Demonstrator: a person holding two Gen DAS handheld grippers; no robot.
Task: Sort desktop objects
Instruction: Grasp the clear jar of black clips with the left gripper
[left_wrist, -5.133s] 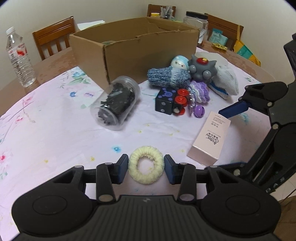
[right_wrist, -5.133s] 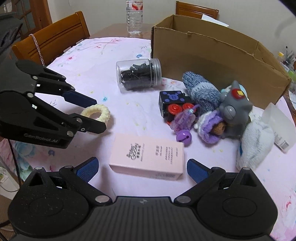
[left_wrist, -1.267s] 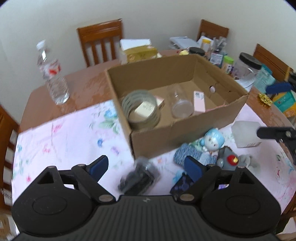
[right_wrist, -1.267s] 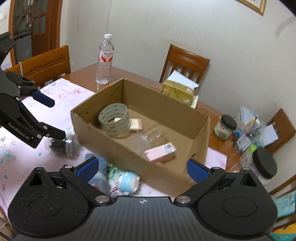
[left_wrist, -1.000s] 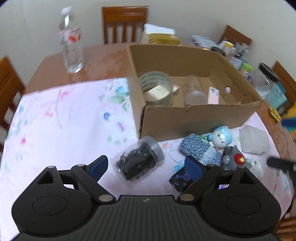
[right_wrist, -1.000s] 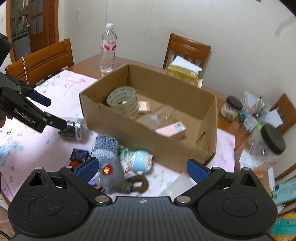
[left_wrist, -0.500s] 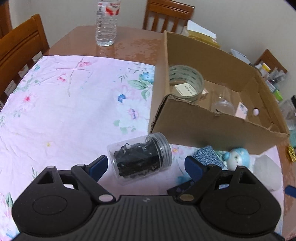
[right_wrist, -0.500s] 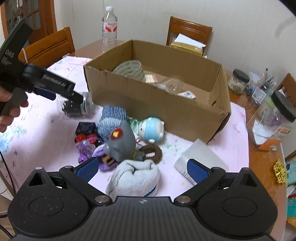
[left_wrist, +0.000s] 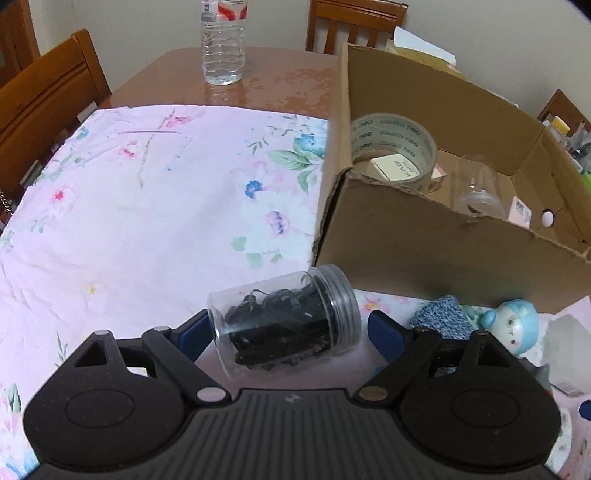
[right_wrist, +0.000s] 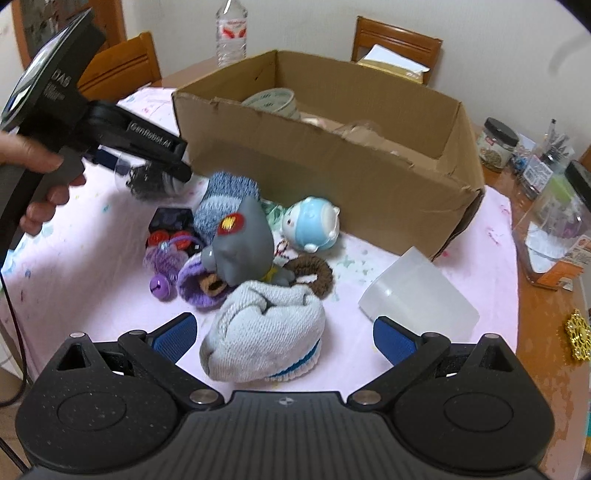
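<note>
A clear plastic jar (left_wrist: 284, 321) of black clips lies on its side on the pink floral cloth, just in front of the cardboard box (left_wrist: 443, 243). My left gripper (left_wrist: 286, 332) is open, one blue pad on each side of the jar. The jar also shows in the right wrist view (right_wrist: 151, 179), half hidden by the left gripper. My right gripper (right_wrist: 284, 338) is open and straddles a rolled grey-white sock (right_wrist: 264, 328). The box holds a tape roll (left_wrist: 393, 146), a clear cup and small pink boxes.
A grey toy figure (right_wrist: 240, 240), a blue-white doll (right_wrist: 312, 223), a blue knitted sock (right_wrist: 225, 199), a black cube, purple and brown hair ties lie in a heap. A frosted plastic cup (right_wrist: 417, 295) lies at the right. A water bottle (left_wrist: 223, 40) stands behind.
Both grippers have come down from above the box toward the table. The left one now brackets the jar; the right one has dropped over the grey-white sock.
</note>
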